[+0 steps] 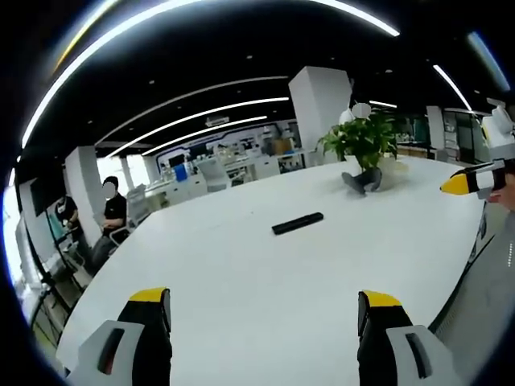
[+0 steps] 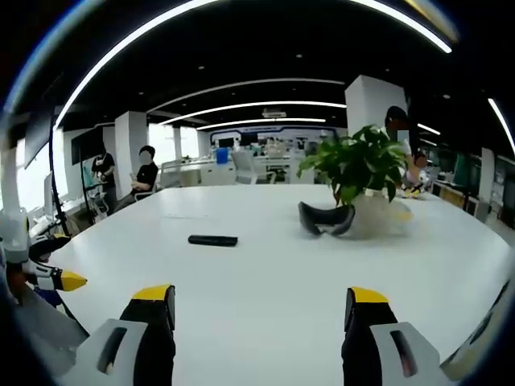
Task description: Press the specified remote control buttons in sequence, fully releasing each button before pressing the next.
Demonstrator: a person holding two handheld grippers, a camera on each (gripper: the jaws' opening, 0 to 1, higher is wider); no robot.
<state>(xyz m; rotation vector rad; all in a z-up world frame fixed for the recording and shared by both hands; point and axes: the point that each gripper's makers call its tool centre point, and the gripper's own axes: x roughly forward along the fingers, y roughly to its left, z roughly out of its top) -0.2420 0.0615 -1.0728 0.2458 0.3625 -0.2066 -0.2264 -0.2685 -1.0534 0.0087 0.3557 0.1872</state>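
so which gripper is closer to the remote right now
Hard to call; neither is clearly closer. The black remote lies mid-table, ahead of the open left gripper, and ahead and to the left of the open right gripper. Both are well short of it, touching nothing.

Black gripper (image 1: 265,322) jaws, yellow tips

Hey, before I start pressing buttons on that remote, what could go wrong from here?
1. The remote lies loose on the smooth table, unheld, so a press may slide or tip it.
2. Both hand-held grippers, left and right, stand open and wide; a broad jaw tip may hit neighbouring buttons.
3. Moving in close may push the remote out of one view.
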